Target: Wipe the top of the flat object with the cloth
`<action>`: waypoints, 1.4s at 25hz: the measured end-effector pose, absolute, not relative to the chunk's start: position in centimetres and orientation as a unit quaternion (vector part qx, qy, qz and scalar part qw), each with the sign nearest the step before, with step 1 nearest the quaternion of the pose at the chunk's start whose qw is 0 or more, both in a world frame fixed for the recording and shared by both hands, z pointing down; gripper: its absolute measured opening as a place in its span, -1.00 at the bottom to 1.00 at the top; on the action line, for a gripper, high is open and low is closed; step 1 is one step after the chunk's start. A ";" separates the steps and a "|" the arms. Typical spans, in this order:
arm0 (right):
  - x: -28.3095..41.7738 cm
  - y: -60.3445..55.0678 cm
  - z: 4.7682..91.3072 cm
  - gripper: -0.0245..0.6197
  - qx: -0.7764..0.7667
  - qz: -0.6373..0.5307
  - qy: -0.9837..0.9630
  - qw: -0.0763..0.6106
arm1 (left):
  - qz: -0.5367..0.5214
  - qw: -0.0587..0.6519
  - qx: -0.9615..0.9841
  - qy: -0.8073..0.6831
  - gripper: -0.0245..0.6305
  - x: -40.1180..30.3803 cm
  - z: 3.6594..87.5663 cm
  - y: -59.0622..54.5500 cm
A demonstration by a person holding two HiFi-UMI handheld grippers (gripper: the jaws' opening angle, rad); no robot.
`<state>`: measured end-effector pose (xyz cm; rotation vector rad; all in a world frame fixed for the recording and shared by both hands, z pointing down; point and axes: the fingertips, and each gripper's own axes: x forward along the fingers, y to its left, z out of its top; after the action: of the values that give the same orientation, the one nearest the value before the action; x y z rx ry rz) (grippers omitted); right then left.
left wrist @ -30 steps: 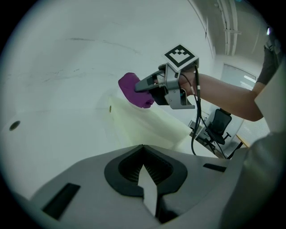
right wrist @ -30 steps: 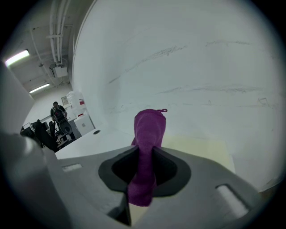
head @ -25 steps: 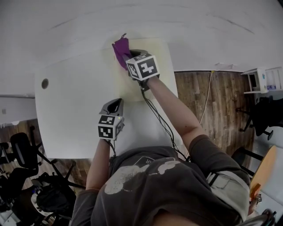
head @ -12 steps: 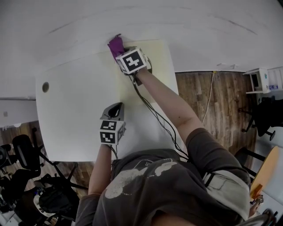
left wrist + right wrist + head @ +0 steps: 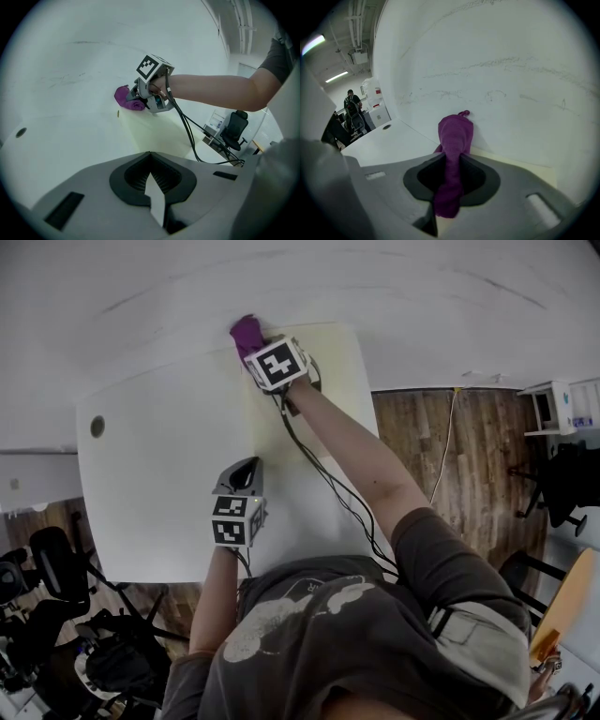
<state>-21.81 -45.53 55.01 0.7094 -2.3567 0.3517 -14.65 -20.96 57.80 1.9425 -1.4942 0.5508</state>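
Cloth (image 5: 246, 332) first: purple, bunched, pressed at the upper left corner of the pale yellow sheet (image 5: 339, 367), upper centre of the head view. Nearest us, the left gripper (image 5: 245, 468) sits over the white table (image 5: 150, 456), jaws together on nothing. Further up, the right gripper (image 5: 258, 354) is clamped on the cloth. Mid-wipe, I'd say, with the sheet's right and lower stretches possibly left. The wall (image 5: 394, 287) blocks beyond; open room runs downward and right.

Cloth (image 5: 246, 333) on sheet (image 5: 339, 371) far-L corner, by wall (image 5: 300, 277); sheet on table (image 5: 159, 456) R.
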 end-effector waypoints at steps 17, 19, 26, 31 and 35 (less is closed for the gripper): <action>-14.1 -48.1 56.0 -0.70 0.329 0.161 -0.871 0.327 | 0.209 0.313 0.730 -0.571 -0.94 -14.7 58.0 -20.9; -13.0 -48.3 56.1 -0.70 0.338 0.163 -0.866 0.329 | 0.209 0.313 0.730 -0.571 -0.93 -14.6 57.9 -20.8; -10.6 -49.9 55.6 -0.70 0.360 0.146 -0.863 0.322 | 0.211 0.315 0.727 -0.573 -0.94 -14.7 58.0 -21.0; -7.9 -50.5 56.2 -0.70 0.382 0.154 -0.849 0.332 | 0.210 0.314 0.727 -0.573 -0.93 -14.5 57.9 -20.9; -6.4 -51.3 55.9 -0.70 0.394 0.154 -0.845 0.328 | 0.210 0.313 0.727 -0.574 -0.93 -14.4 57.9 -21.0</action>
<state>-6.41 -51.30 55.94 1.0320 -2.2121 0.4030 -14.45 -20.99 57.88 1.9160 -1.5148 0.5529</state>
